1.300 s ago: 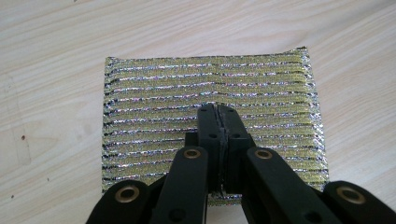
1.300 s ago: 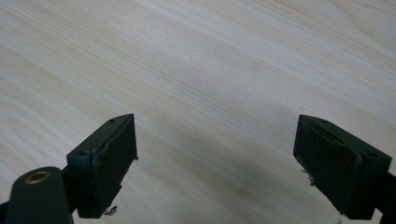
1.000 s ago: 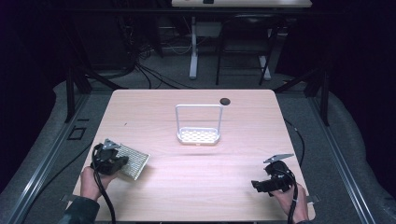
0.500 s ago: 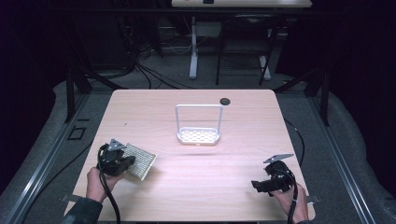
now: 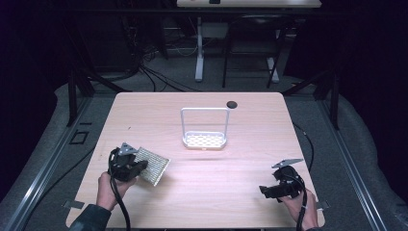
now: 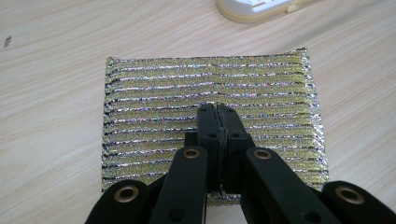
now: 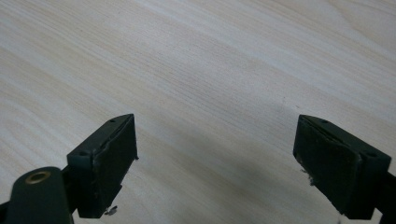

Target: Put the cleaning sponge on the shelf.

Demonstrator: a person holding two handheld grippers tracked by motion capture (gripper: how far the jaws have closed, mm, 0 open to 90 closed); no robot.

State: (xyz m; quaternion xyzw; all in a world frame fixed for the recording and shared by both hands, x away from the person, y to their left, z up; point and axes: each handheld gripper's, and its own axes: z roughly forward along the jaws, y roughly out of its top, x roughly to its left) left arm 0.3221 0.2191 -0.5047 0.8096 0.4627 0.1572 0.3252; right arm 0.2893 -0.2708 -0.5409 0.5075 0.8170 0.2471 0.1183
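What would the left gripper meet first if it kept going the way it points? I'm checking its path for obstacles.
Probably the white rack: the left gripper, shut on the glittery scouring pad, aims toward the rack's base edge just beyond the pad, over bare table. Depth is uncertain.

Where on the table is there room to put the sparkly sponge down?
Bare wood lies between the white rack and the right gripper, and along the near edge of the table between the two hands. The far left corner is bare too. The rack and the small black disc take up the middle of the far side. The left gripper holds the scouring pad.
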